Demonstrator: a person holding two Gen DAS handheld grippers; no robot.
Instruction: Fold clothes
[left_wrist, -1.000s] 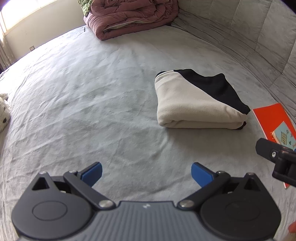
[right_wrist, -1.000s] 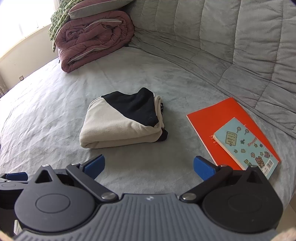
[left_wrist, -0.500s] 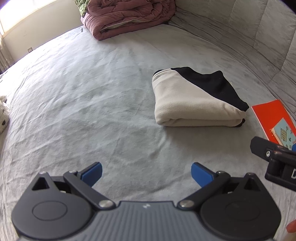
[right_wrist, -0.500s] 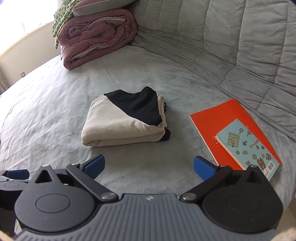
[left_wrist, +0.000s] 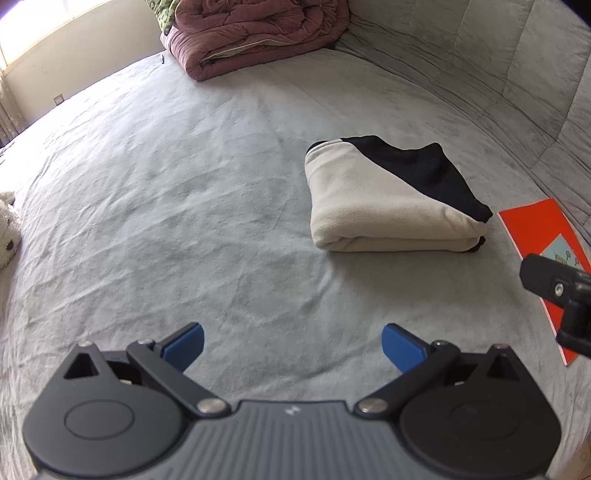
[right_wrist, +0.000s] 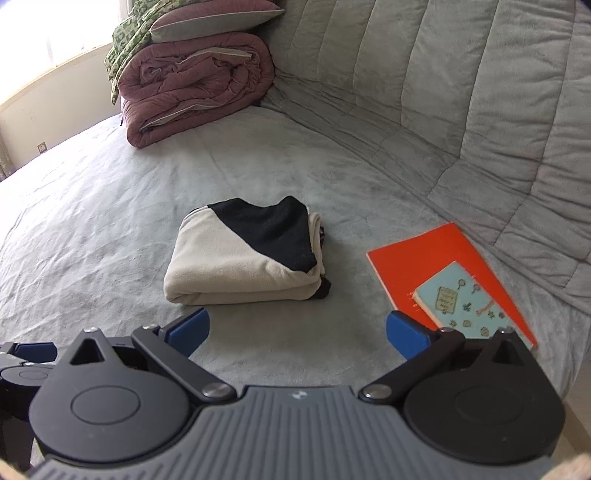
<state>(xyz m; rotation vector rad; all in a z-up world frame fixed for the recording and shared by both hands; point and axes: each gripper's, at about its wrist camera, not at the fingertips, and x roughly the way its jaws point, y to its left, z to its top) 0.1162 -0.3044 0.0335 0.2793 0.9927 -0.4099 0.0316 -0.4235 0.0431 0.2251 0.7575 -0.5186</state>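
Note:
A cream and black garment (left_wrist: 388, 206) lies folded into a thick rectangle on the grey bed sheet (left_wrist: 184, 206). In the right wrist view the same folded garment (right_wrist: 243, 258) sits just beyond the fingertips. My left gripper (left_wrist: 291, 347) hovers open over bare sheet, well short and left of the garment, nothing between its blue pads. My right gripper (right_wrist: 297, 334) is open too, empty, close in front of the garment's near edge. Part of the right gripper's black body (left_wrist: 561, 291) shows at the right edge of the left wrist view.
An orange book (right_wrist: 428, 258) with a small light-blue notebook (right_wrist: 465, 299) on top lies right of the garment. A rolled maroon duvet (right_wrist: 192, 88) with pillows sits at the far end. The grey quilted headboard (right_wrist: 461, 92) runs along the right. A white plush toy (left_wrist: 7, 229) is at the left edge.
Both grippers have drifted slightly back and away from the folded garment, staying open. The garment and books have not moved.

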